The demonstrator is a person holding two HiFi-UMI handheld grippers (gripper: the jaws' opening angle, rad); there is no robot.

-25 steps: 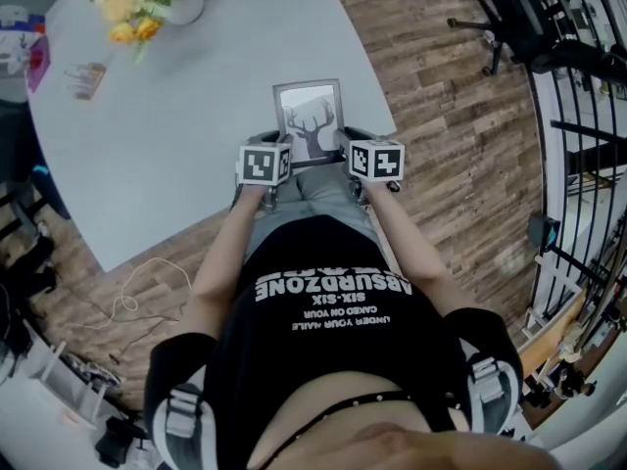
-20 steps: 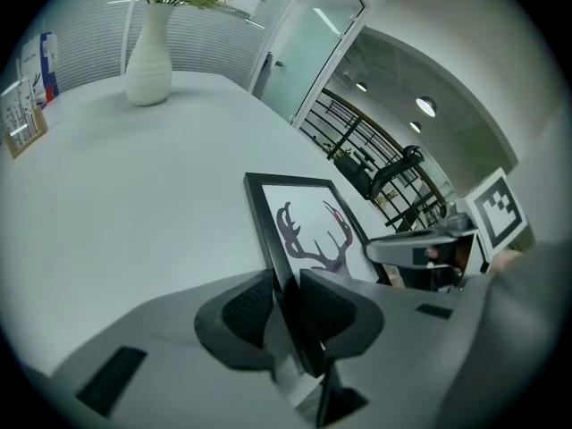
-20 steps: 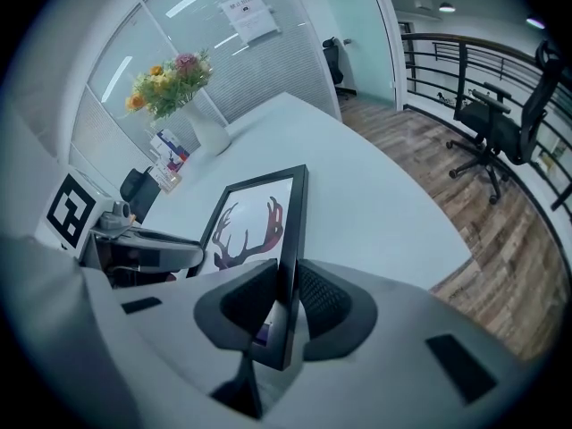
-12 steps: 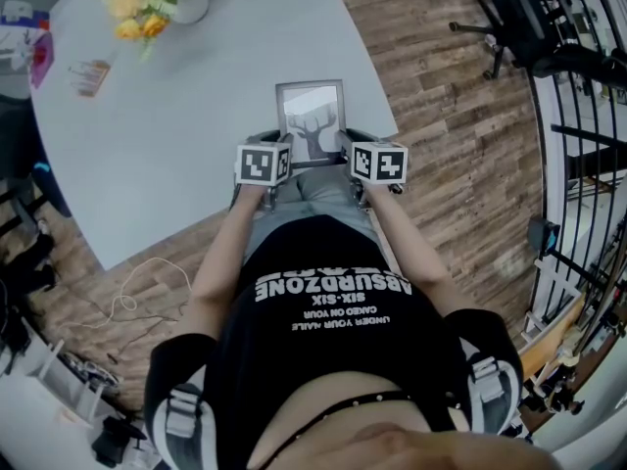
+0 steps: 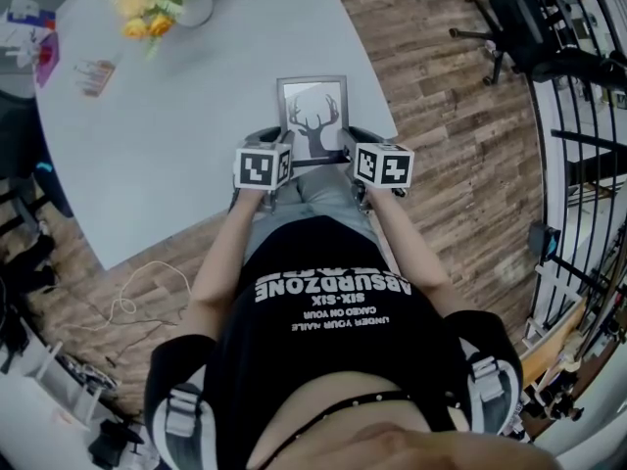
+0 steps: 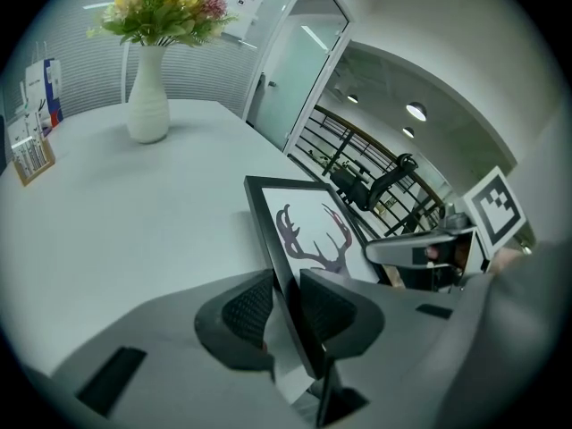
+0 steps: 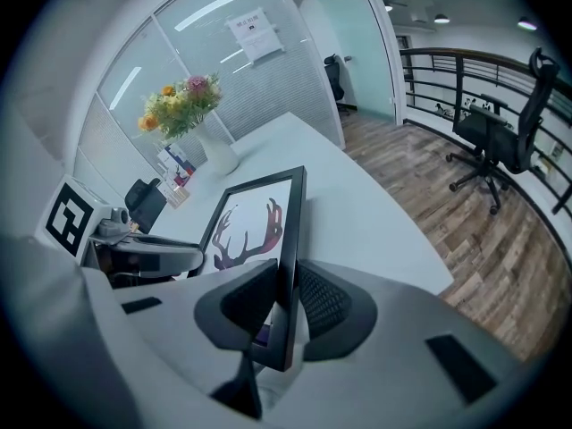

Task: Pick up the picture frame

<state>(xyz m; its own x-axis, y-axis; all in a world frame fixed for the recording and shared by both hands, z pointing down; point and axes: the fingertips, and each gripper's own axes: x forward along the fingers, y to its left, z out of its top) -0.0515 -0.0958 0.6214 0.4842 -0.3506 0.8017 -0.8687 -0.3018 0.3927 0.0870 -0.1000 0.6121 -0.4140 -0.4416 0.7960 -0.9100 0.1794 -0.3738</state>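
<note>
Near: L forearm and R forearm reach fwd side by side, elbows in. Each hand carries a gripper pitched nose-down toward the table edge, marker cubes on top.

L gripper: jaws part-closed, clamped on L side rail of picture frame. L gripper view: ribbed pads press on both faces of the black rail, low down near the bottom corner. Rail runs up and away betw. them, print side to the right.

R gripper: same hold on R side rail. R gripper view: pads sit on either face of the rail. Frame's bottom corner pokes out below the jaws, print side to the left.

Picture frame: portrait, black border, antler print, held betw. the 2 grippers over near edge of grey table, top edge tipped away from the person. Can't tell if bottom edge is clear of the tabletop.

Far: white vase w/ yellow-orange flowers at far side of table, well apart from frame; small card stand near it. Wood floor to the right; black office chair by railing.
</note>
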